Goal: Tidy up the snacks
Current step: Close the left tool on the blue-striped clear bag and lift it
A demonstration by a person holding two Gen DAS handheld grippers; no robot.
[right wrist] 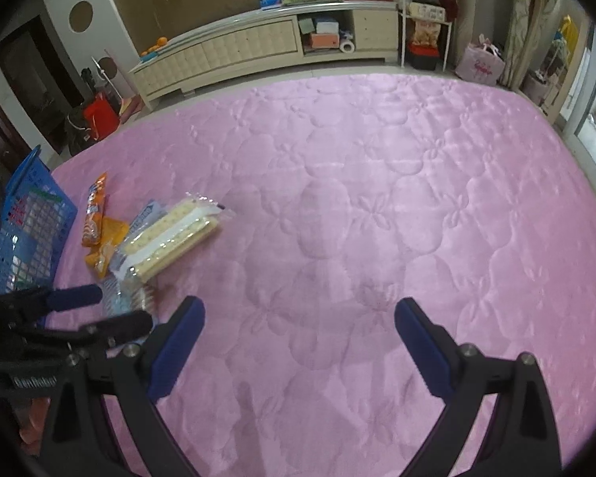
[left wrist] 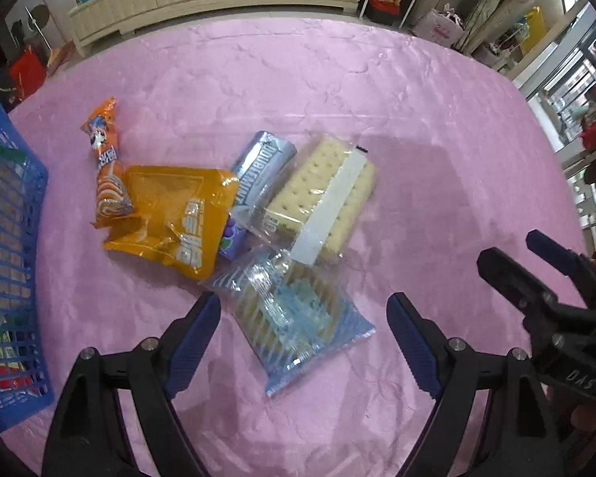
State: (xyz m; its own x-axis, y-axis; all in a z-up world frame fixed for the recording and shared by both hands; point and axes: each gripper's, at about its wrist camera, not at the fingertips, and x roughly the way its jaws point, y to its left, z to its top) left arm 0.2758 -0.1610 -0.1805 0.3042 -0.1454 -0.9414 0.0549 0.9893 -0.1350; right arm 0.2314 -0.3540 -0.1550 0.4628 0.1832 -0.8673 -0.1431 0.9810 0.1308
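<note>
Closest to me, my left gripper (left wrist: 304, 332) stands with its blue-padded jaws wide apart and nothing clamped. A pale blue striped see-through biscuit packet (left wrist: 294, 318) lies on the bed between the two fingers, but the pads are clear of it on both sides. My right gripper (right wrist: 298, 334) is likewise spread wide and empty, with only bare pink quilted bedspread (right wrist: 377, 198) below it. In the left wrist view it shows at the right edge, well clear of the snacks.

Just past the blue packet is the rest of the snack pile, all touching or overlapping. A clear-wrapped stack of pale cream crackers with a white label strip (left wrist: 326, 198) lies on a slant at the right. A silver-blue foil gum pack (left wrist: 260, 169) sits against its left side, partly under it. A small purple packet (left wrist: 229, 240) peeks out below the gum, mostly hidden, so I cannot tell what it is. Left of that is a crumpled orange plastic snack bag (left wrist: 171, 214), its right edge over the gum pack. A slim orange and white wrapped stick snack (left wrist: 105, 159) rests with its lower end on the bag's top left corner.

At the far left, a blue plastic lattice basket (left wrist: 8, 238) stands on the bedspread apart from the pile, with coloured packets showing through its wall.

Beyond the bed runs a long cream low cabinet (right wrist: 258, 43).
</note>
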